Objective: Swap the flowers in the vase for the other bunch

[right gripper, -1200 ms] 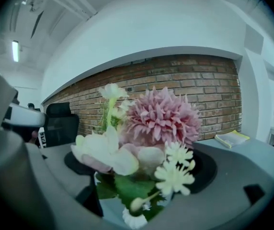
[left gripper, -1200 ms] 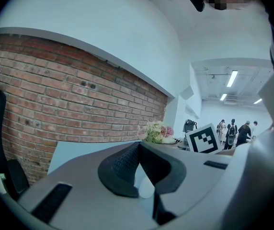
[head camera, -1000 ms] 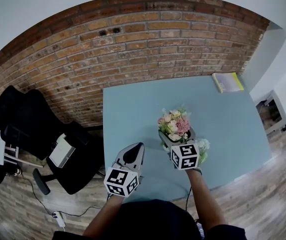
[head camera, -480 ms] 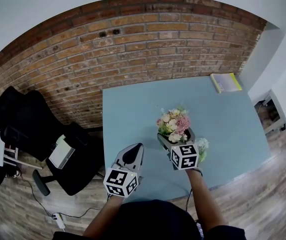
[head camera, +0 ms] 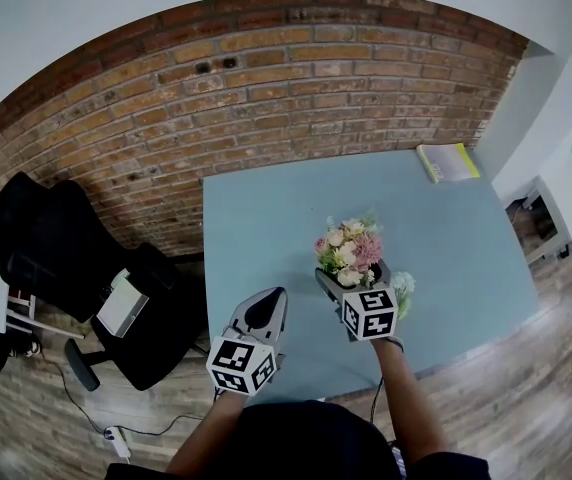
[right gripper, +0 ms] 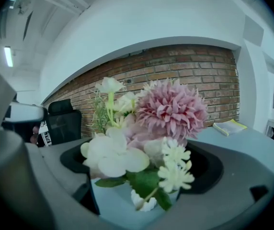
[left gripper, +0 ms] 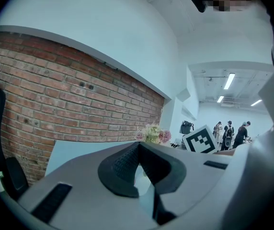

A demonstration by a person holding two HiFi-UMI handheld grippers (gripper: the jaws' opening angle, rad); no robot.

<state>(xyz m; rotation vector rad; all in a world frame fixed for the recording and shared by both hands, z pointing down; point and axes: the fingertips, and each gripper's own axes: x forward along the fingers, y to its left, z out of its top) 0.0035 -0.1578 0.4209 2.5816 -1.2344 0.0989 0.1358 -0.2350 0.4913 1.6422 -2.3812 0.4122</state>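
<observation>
A bouquet of pink, cream and white flowers [head camera: 349,251] stands upright on the light blue table [head camera: 266,218]. My right gripper [head camera: 351,272] is open, its dark jaws set wide on either side of the bouquet [right gripper: 168,111] without pressing it. What the stems stand in is hidden; only a small white scalloped piece [right gripper: 144,203] shows under them. A second bunch, white and green [head camera: 403,288], lies just right of that gripper. My left gripper [head camera: 269,303] is shut and empty near the table's front left edge, its tips meeting [left gripper: 137,146].
A yellow-green book [head camera: 448,162] lies at the table's far right corner. A black office chair [head camera: 66,258] stands left of the table, a brick wall [head camera: 266,88] behind it, and white furniture [head camera: 566,183] to the right. Several people [left gripper: 230,133] stand far off.
The right gripper's jaws have spread a little wider around the bouquet. The left gripper and the flowers have kept their places.
</observation>
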